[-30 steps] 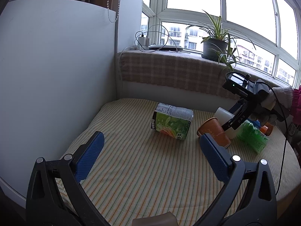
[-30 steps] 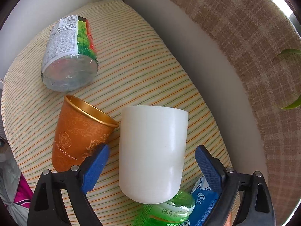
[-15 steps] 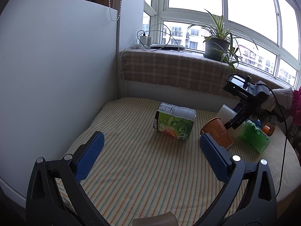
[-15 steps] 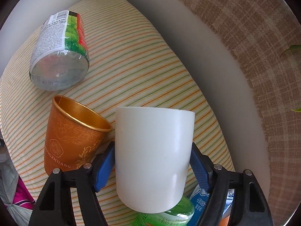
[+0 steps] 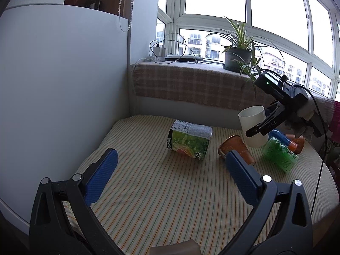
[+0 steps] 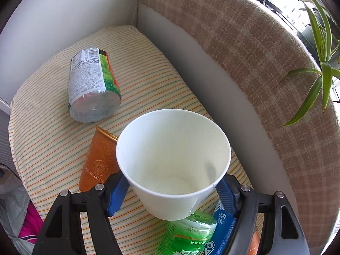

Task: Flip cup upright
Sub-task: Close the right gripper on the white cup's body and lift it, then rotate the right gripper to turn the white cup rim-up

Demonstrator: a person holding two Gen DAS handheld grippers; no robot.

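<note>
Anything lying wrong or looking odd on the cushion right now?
Yes: the orange cup lies on its side beside the white cup held by the right hand-held gripper. The green-labelled bottle and green bottle also lie toppled. No spills visible.

A striped cloth (image 5: pixel 161 191) in cream, orange and green covered the rounded table top (image 5: pixel 323 214), which sat in a corner against a white panel on the left and a wall on the far side. A bottle with a green label (image 5: pixel 189 141) lay on its side near the middle. Just to its right an orange paper cup (image 5: pixel 235 148) lay tipped over, mouth toward the bottle. Farther right lay a green plastic bottle (image 5: pixel 279 154), a blue-labelled bottle (image 5: pixel 278 135) just behind it, and a second orange cup (image 5: pixel 296 143) at the far right edge, all close together.
</note>
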